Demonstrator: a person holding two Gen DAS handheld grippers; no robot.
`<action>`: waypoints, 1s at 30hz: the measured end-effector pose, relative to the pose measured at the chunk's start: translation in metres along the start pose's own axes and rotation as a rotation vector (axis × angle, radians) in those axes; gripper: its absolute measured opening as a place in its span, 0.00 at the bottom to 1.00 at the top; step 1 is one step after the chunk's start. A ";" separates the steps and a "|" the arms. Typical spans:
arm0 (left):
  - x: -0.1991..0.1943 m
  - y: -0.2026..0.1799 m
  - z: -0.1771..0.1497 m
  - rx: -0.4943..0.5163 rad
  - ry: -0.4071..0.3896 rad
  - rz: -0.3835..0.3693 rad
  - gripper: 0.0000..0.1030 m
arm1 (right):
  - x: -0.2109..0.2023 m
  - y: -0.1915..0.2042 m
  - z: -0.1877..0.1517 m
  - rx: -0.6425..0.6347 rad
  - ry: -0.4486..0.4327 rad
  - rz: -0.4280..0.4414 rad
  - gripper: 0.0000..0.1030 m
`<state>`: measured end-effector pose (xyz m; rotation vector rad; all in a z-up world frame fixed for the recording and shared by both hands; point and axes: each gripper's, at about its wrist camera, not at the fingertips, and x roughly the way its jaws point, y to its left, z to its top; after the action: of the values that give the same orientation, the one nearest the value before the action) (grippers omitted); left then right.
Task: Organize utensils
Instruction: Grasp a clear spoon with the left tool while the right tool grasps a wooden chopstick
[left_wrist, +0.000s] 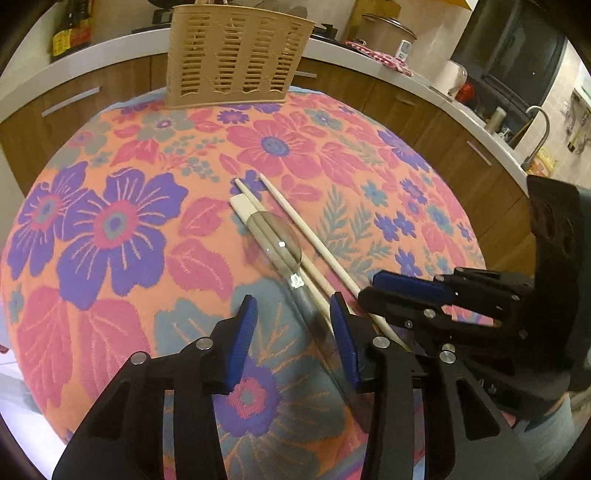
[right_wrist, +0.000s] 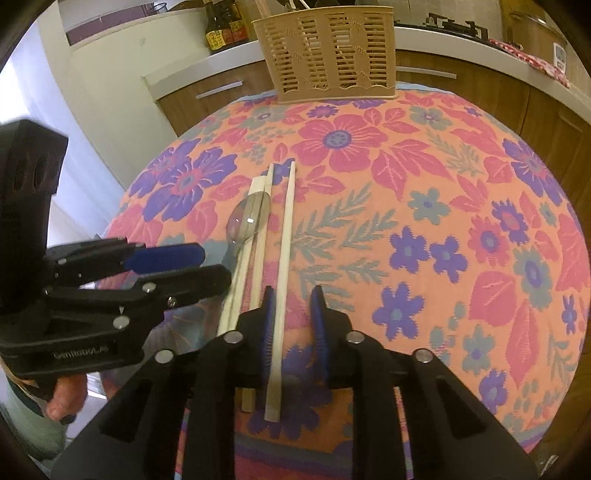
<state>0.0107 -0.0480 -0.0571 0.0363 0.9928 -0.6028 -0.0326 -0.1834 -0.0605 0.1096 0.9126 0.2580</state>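
- left gripper (left_wrist: 293, 314), "GenRobot.AI" on its body, spread wide over the spoon (left_wrist: 279, 240)
- right gripper (right_wrist: 293, 310) parted around a chopstick (right_wrist: 286, 229), not pinching it
- bottle labels (right_wrist: 221, 38) unreadable

2 wrist views, low and close over the floral tablecloth (left_wrist: 122, 221), both facing the slotted utensil basket (right_wrist: 325, 55).

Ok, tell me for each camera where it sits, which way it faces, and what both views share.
Left wrist: sits on the left gripper, facing across the floral cloth toward the beige basket; its open fingers straddle the spoon, with the right gripper alongside.
Right wrist: sits on the right gripper, facing the same way; its open fingers straddle one chopstick, with the left gripper and a hand visible.
Shared: basket, cloth, spoon, chopsticks.
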 end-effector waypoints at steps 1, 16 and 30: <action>0.001 -0.002 0.002 0.000 0.003 0.008 0.37 | 0.001 0.000 0.000 -0.006 -0.001 0.000 0.15; 0.006 -0.006 0.013 -0.001 0.031 0.101 0.16 | 0.010 0.015 0.012 -0.044 0.038 -0.074 0.05; -0.008 0.024 0.012 -0.074 -0.006 0.078 0.04 | 0.001 -0.014 0.017 0.033 0.035 -0.144 0.04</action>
<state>0.0285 -0.0279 -0.0501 0.0081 1.0027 -0.4942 -0.0165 -0.1960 -0.0539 0.0691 0.9549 0.1112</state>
